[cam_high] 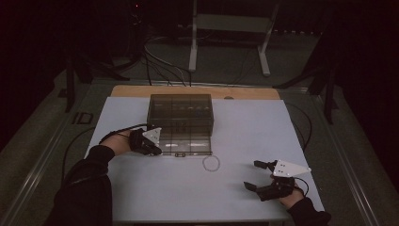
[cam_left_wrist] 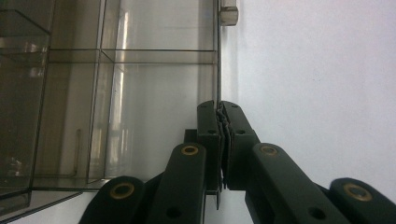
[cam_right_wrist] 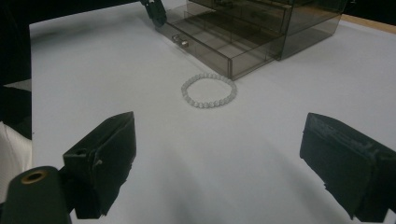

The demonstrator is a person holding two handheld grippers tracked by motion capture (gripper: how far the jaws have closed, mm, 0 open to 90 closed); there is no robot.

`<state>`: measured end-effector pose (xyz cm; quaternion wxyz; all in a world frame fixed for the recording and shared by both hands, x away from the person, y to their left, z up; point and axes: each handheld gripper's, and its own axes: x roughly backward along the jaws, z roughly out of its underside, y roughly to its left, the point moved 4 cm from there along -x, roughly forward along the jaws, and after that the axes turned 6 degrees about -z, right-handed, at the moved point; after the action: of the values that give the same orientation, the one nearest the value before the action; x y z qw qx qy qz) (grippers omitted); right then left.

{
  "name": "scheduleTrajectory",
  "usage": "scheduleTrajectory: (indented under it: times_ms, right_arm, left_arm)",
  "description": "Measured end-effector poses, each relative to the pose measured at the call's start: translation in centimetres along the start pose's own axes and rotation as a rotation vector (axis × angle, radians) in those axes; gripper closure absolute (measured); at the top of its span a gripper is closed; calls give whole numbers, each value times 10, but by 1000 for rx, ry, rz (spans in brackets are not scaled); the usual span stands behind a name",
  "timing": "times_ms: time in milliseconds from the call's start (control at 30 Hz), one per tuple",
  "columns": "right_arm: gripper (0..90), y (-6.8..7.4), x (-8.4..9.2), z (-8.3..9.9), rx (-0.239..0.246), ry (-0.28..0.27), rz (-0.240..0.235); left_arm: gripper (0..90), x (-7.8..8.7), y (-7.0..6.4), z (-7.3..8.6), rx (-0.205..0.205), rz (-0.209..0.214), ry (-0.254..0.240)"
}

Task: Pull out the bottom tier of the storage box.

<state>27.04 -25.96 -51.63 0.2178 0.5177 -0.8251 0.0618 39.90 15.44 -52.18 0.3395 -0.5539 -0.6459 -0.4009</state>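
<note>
A smoky see-through drawer box (cam_high: 181,112) stands at the middle back of the white table cover (cam_high: 263,127). Its bottom drawer (cam_high: 188,144) is pulled out toward me. My left gripper (cam_high: 153,149) is shut on the drawer's thin front wall (cam_left_wrist: 218,70) near its left corner, some way from the small handle (cam_left_wrist: 229,14). A white bead bracelet (cam_high: 211,163) lies flat on the cover just in front of the drawer (cam_right_wrist: 219,46). My right gripper (cam_high: 253,175) stands open near the front right, nothing between its jaws, with the bracelet (cam_right_wrist: 209,91) a short way ahead of it.
The drawer (cam_left_wrist: 154,116) has thin dividers making several compartments. A strip of wooden table (cam_high: 141,91) shows behind the cover. Cables (cam_high: 160,61) and a metal stand (cam_high: 193,47) are on the floor beyond. Bare cover lies between the two grippers.
</note>
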Motion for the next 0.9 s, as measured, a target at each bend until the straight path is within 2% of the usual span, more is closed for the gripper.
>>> scheduleTrajectory:
  times_ms: [67,133,167,200,267,400,433,567,733,800,900]
  right_arm:
    - [109,0,0,0,1,1,-1]
    - [109,0,0,0,0,-1,-1]
    - [109,0,0,0,0,0,-1]
    - [109,0,0,0,-2,0,-1]
    - [110,0,0,0,0,-1,-1]
    - [109,0,0,0,1,2,-2]
    - [110,0,0,0,1,2,-2]
    - [109,0,0,0,-2,1,-2]
    - [109,0,0,0,0,1,-1]
    - [109,0,0,0,1,1,1]
    - [109,0,0,0,-1,0,0]
  left_arm:
    - [865,0,-1,-1,0,-5,9]
    - [819,2,-2,-3,7,-4,2]
    - [784,3,-2,-4,10,-17,-6]
    - [755,5,-2,-5,28,-12,-11]
    - [709,8,-1,-8,32,-37,-22]
    - [607,13,-2,-12,59,-57,-31]
    - [607,17,-2,-16,90,-58,-41]
    - [472,22,0,-21,123,-94,-61]
    - [197,26,4,-24,211,-117,-53]
    - [138,29,5,-25,251,-100,-67]
    - [22,34,7,-25,288,-122,-81]
